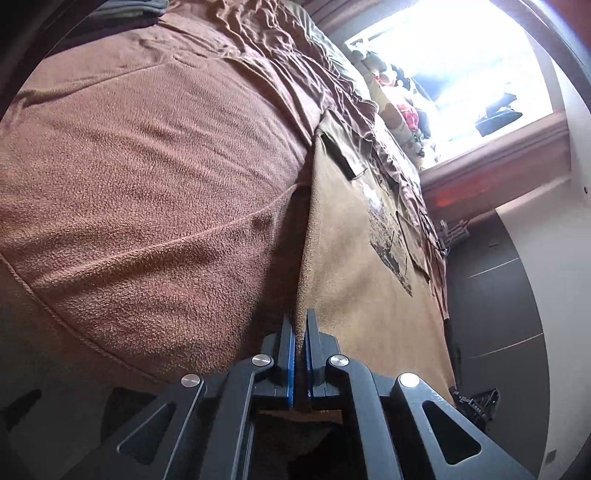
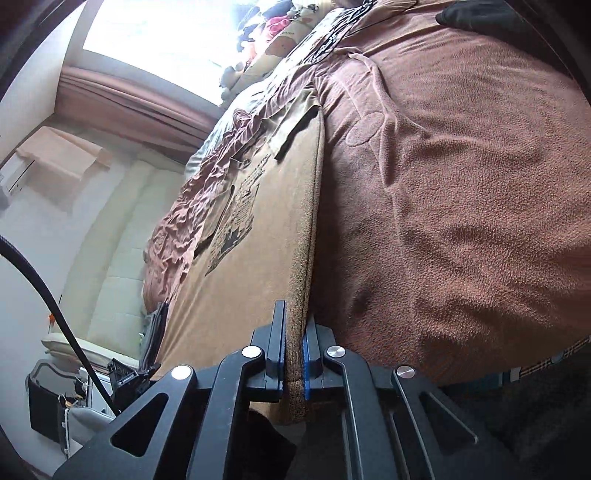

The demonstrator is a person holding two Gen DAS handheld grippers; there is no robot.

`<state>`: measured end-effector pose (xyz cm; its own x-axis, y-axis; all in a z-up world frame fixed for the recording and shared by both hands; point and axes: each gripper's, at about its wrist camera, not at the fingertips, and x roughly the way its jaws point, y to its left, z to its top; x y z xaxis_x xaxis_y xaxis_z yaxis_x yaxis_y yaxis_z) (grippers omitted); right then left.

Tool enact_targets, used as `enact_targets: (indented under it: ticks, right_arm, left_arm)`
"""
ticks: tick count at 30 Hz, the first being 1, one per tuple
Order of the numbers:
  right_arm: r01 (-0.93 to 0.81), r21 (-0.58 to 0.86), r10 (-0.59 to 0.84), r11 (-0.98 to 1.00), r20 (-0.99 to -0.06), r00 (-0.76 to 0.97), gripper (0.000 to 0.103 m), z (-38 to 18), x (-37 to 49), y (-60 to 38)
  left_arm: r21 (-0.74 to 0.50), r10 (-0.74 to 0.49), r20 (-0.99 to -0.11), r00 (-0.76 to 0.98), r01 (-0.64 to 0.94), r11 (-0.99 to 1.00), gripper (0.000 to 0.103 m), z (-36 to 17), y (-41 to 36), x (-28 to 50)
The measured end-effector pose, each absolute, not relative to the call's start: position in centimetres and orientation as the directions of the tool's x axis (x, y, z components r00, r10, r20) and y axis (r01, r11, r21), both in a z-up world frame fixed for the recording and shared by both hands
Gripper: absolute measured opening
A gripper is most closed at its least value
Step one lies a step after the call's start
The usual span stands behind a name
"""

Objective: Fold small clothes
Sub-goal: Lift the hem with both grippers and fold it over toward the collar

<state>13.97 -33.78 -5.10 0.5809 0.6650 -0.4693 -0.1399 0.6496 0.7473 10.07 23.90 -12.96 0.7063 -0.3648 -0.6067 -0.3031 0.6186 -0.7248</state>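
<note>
A tan T-shirt (image 1: 354,266) with a dark print (image 1: 391,243) lies on a brown fleece blanket (image 1: 147,166) over a bed. My left gripper (image 1: 300,328) is shut on the shirt's near hem, and the cloth rises in a taut fold from its blue pads. In the right wrist view the same tan T-shirt (image 2: 251,266) stretches away with its print (image 2: 236,225) showing. My right gripper (image 2: 294,332) is shut on the hem's thick edge, lifted off the brown blanket (image 2: 461,184).
Crumpled brown bedding (image 1: 295,74) and stuffed toys (image 1: 399,110) lie at the bed's far end under a bright window (image 1: 461,55). Folded dark clothes (image 1: 129,14) sit at the far corner. Beside the bed are a black cable (image 2: 55,302), a dark bin (image 2: 44,413) and grey floor (image 1: 498,295).
</note>
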Motion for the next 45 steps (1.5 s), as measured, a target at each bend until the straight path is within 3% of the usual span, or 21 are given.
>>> enact_targets:
  ticks: [45]
  right_arm:
    - [-0.312,0.742,0.737,0.594,-0.346,0.581,0.003,-3.4,3.9,-35.7]
  left_arm:
    - [-0.785,-0.371,-0.424,0.826,-0.130,0.606,0.003,-7.5,22.8,-5.3]
